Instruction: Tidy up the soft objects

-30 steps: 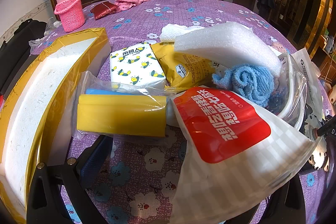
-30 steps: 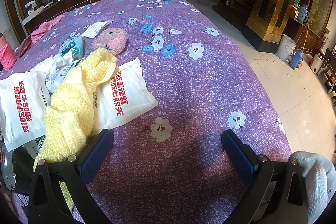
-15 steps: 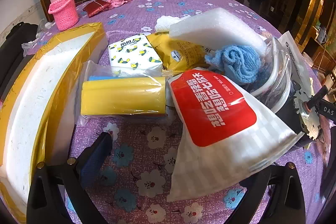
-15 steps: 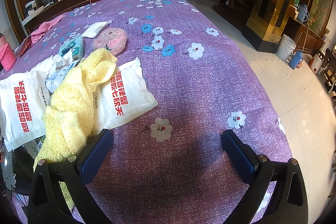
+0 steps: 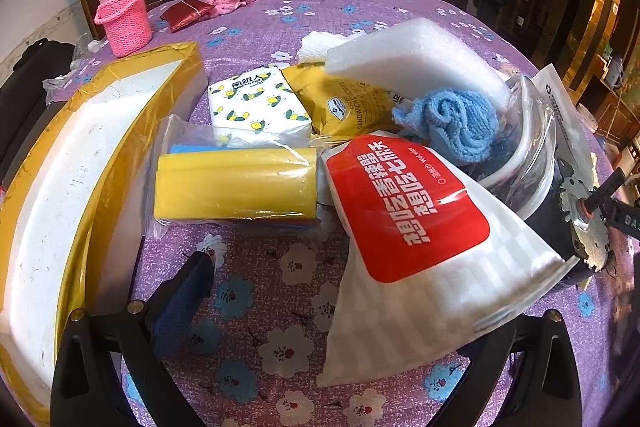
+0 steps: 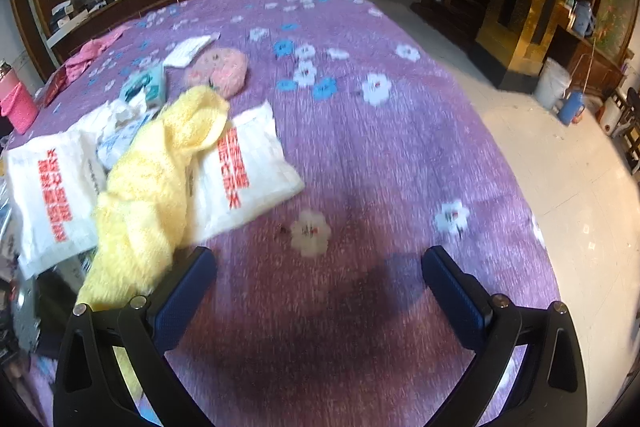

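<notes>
In the left wrist view a pile of soft things lies on the purple flowered cloth: a bagged yellow sponge [image 5: 236, 189], a lemon-print tissue pack [image 5: 258, 105], a yellow sandwich bag [image 5: 348, 105], a white foam block [image 5: 412, 65], a blue cloth [image 5: 456, 123] and a red-and-white wipes pack [image 5: 424, 231]. My left gripper [image 5: 320, 291] is open just in front of them; the wipes pack hides its right finger. In the right wrist view a yellow towel [image 6: 156, 183] drapes over wipes packs [image 6: 248, 171], with a pink plush [image 6: 220, 71] beyond. My right gripper [image 6: 320, 279] is open, empty, over bare cloth.
A long foam box edged in gold tape [image 5: 52, 179] lies at the left. A pink knitted basket [image 5: 126, 21] with a bottle stands far left. A clear plastic container [image 5: 532, 147] and a metal motor part [image 5: 584, 223] sit at the right. The table edge and floor [image 6: 568, 155] are right.
My left gripper has pulled back from the pile, so more cloth shows in front of the sponge. My right gripper has started to move; its view is now blurred and shifted.
</notes>
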`<move>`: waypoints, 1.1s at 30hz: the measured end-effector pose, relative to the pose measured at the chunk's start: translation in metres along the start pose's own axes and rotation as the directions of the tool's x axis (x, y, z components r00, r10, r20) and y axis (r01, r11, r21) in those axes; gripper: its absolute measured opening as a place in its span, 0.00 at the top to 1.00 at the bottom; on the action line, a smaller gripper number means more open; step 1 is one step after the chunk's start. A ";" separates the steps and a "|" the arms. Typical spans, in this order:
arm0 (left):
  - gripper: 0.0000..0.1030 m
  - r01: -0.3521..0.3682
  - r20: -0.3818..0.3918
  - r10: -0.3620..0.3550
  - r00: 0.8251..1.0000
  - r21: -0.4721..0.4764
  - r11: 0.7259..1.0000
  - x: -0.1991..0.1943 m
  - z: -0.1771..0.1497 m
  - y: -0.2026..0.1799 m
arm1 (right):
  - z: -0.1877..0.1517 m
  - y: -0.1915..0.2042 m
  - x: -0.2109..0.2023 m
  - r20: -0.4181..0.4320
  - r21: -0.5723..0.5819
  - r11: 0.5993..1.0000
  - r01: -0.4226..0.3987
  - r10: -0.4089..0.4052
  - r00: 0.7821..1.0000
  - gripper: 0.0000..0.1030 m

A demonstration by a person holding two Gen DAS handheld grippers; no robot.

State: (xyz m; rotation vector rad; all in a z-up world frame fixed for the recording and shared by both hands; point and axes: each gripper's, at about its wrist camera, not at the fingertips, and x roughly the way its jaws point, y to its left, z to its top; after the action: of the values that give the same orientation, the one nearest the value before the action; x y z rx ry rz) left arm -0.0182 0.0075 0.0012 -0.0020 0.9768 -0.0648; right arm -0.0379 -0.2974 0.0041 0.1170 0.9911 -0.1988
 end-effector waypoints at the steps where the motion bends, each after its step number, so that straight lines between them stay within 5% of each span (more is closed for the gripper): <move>1: 0.00 -0.007 -0.002 0.007 1.000 0.005 1.000 0.001 0.000 -0.001 | -0.001 0.001 -0.001 -0.023 0.001 1.000 0.017 -0.017 1.000 0.00; 10: 0.00 -0.016 -0.001 0.016 1.000 0.006 1.000 0.001 -0.001 -0.004 | -0.014 -0.003 -0.019 -0.060 0.015 1.000 0.018 -0.017 0.998 0.00; 13: 0.00 0.048 0.014 -0.047 0.999 -0.023 0.999 -0.005 -0.001 0.005 | -0.024 -0.003 -0.069 0.109 0.031 0.999 0.009 -0.013 0.994 0.00; 15: 0.08 0.094 0.034 -0.093 0.995 -0.051 0.994 -0.009 -0.001 0.010 | -0.031 0.003 -0.115 0.310 0.019 0.999 0.028 -0.033 0.950 0.00; 18: 0.09 0.142 0.107 -0.135 0.985 -0.055 0.988 -0.029 -0.004 0.013 | -0.036 0.019 -0.156 0.533 -0.003 0.998 0.065 -0.053 0.844 0.00; 24: 0.09 0.199 0.275 -0.200 0.941 0.032 0.980 -0.099 -0.017 0.025 | 0.002 0.031 -0.104 0.445 0.028 0.999 0.032 -0.041 0.895 0.00; 28: 0.09 0.202 0.245 -0.221 0.944 0.102 0.974 -0.112 -0.025 0.039 | 0.005 0.027 -0.063 0.354 0.093 0.995 -0.037 0.002 0.935 0.00; 33: 0.09 0.233 0.187 -0.254 0.949 0.127 0.964 -0.097 -0.025 0.032 | 0.000 0.010 -0.063 0.370 0.128 0.989 -0.071 0.019 0.929 0.00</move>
State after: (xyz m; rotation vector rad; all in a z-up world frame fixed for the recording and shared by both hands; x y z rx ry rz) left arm -0.0916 0.0456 0.0663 -0.0340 0.7649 -0.3378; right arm -0.0697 -0.2800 0.0572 0.2222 0.5981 -0.2381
